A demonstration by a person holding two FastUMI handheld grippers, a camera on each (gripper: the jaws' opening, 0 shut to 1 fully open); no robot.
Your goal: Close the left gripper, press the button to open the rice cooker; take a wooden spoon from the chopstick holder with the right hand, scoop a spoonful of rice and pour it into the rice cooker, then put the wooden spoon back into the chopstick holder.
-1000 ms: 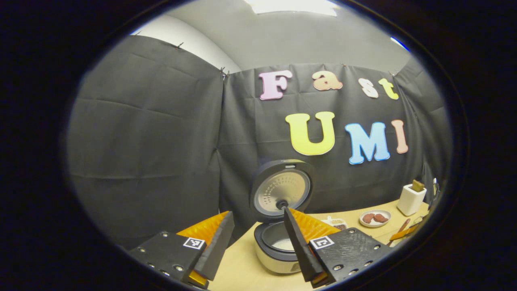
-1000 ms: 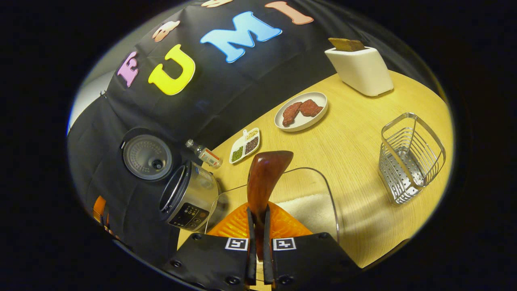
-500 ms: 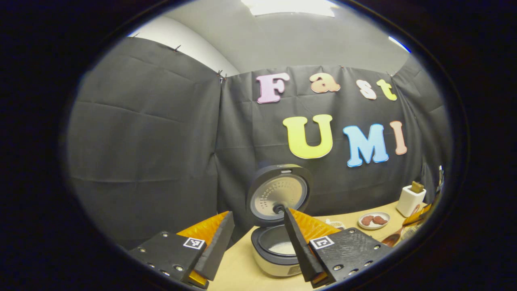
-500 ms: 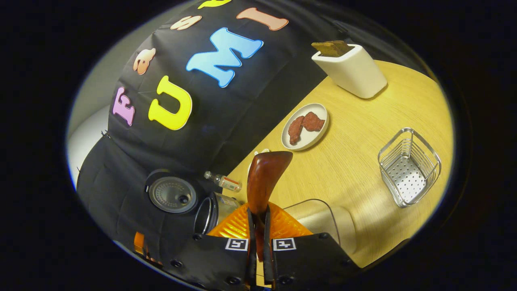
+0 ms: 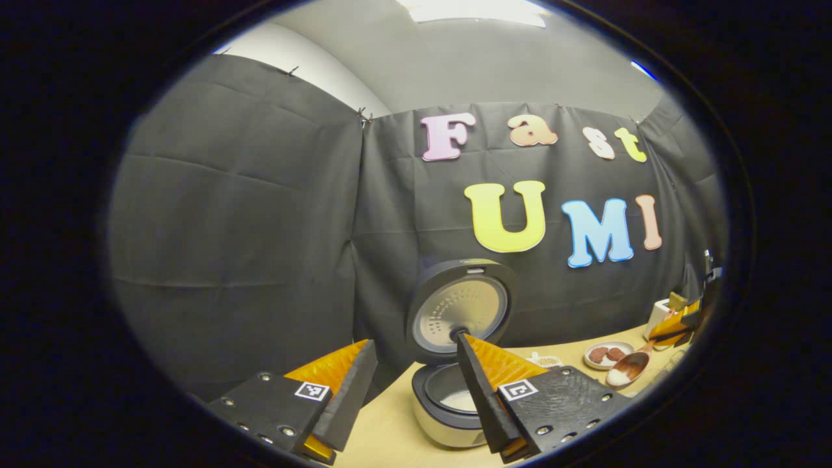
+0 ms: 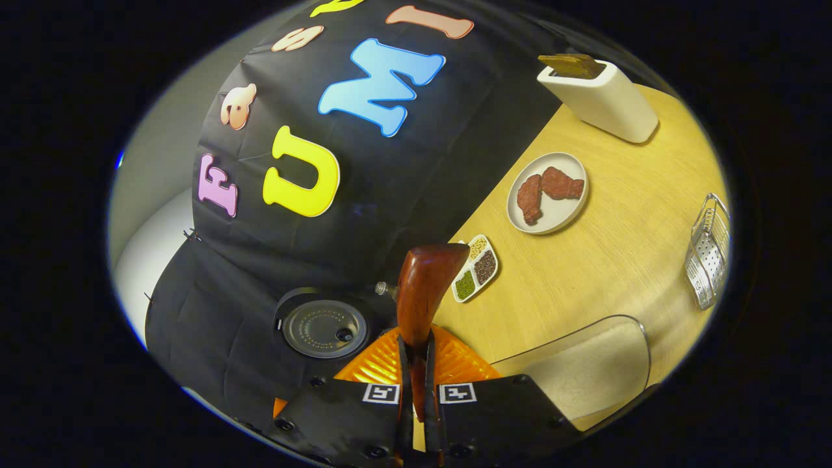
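Note:
The rice cooker (image 5: 448, 406) stands with its lid (image 5: 463, 309) raised, and white rice lies in its pot. My left gripper (image 5: 414, 341) hangs open and empty just in front of it. At the far right of the left gripper view, the right gripper (image 5: 676, 323) holds the wooden spoon (image 5: 627, 369), whose bowl carries white rice. In the right gripper view my right gripper (image 6: 416, 341) is shut on the wooden spoon (image 6: 426, 286). The cooker's lid (image 6: 323, 328) lies to the spoon's lower left. The wire chopstick holder (image 6: 707, 250) stands at the far right.
A clear container of rice (image 6: 585, 370) sits low right on the wooden table (image 6: 604, 273). Past the spoon lie a divided seasoning tray (image 6: 476, 276), a plate of meat (image 6: 548, 192) and a white box (image 6: 604, 94) with a brown piece on top.
My right gripper has lifted the spoon away from the rice container and swung toward the cooker. In the left gripper view the spoon has risen with rice in it. The left gripper has barely moved.

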